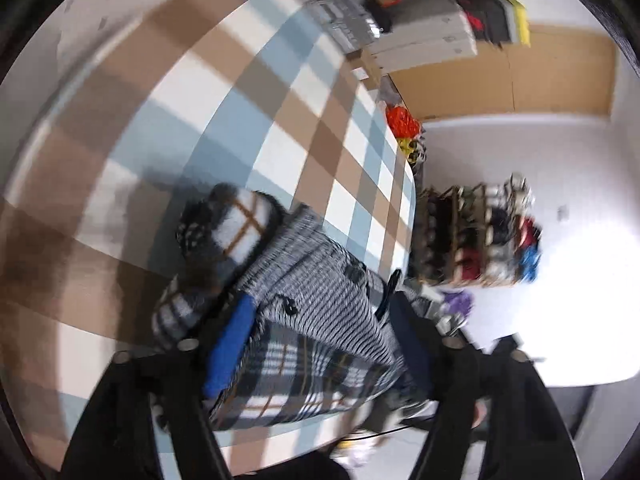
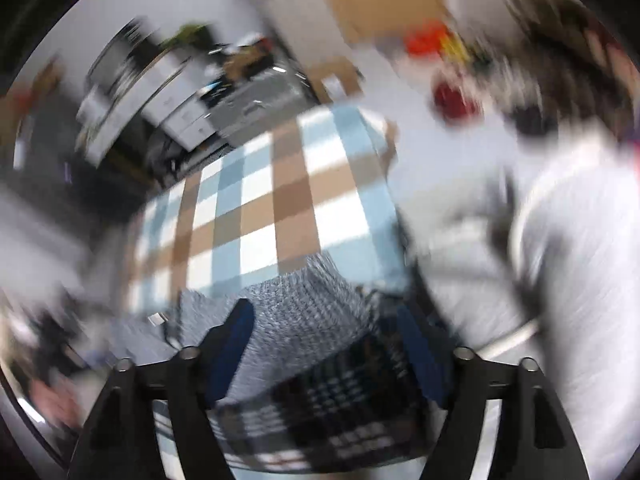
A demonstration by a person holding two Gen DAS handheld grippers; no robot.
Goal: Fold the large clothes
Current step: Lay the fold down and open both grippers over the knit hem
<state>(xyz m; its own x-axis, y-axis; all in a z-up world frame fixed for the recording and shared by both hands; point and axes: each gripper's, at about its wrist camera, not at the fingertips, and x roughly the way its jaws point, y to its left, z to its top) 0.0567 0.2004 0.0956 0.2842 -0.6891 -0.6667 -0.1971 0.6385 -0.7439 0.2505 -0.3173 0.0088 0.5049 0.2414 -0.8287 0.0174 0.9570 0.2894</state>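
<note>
Left wrist shows a checked tablecloth (image 1: 280, 152), white floor (image 1: 560, 160) beyond.

Motion blur smears the shelving (image 2: 132, 80) and floor in the right wrist view; the garment's (image 2: 304, 320) near edge is cut off.

Checked tablecloth (image 1: 280, 120), shoe rack (image 1: 472, 236), red bag (image 1: 402, 120), cabinets (image 1: 424, 40).

You see the tablecloth (image 1: 280, 92) checked in tan, pale blue and white. The folded garment (image 1: 320, 312) pairs two patterns — fine grey-and-black knit stripes above, black-white plaid with thin brown lines below. Both grippers' pads (image 1: 230, 344) are blue — their frames black.
</note>
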